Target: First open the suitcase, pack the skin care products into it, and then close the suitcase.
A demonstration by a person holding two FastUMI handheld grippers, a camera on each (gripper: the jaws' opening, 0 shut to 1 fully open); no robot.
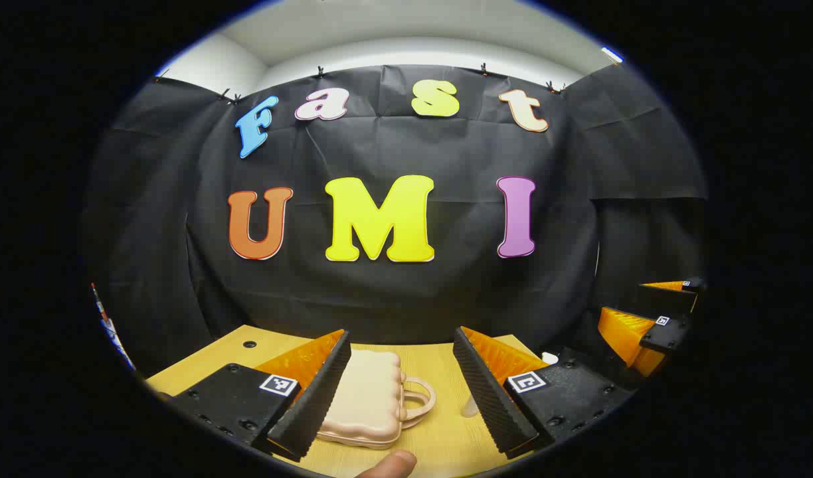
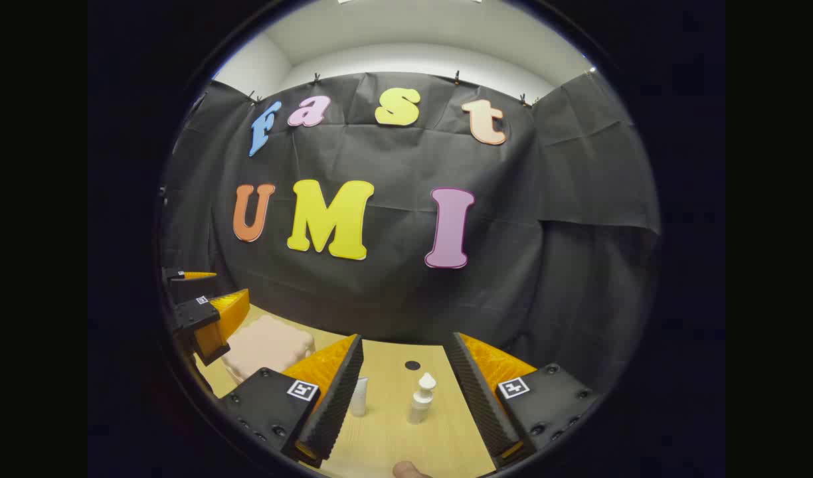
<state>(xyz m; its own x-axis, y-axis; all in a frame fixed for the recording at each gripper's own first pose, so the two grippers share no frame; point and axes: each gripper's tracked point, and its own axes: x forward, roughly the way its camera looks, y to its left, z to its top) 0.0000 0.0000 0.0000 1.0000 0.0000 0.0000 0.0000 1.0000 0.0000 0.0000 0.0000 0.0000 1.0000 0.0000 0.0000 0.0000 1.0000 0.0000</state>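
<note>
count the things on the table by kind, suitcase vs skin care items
suitcase: 1, pink, closed, lying flat
pump bottle: 1, white, upright
tube: 1, white, partly behind a finger of the right tongs
total: 3

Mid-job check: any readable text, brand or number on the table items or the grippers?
None can be read.
Suitcase: plain shell, no text visible.
Pump bottle: too small to tell.
Tube: too small to tell.
Square markers on the left gripper and right gripper: black-and-white patterns, no words.
</note>
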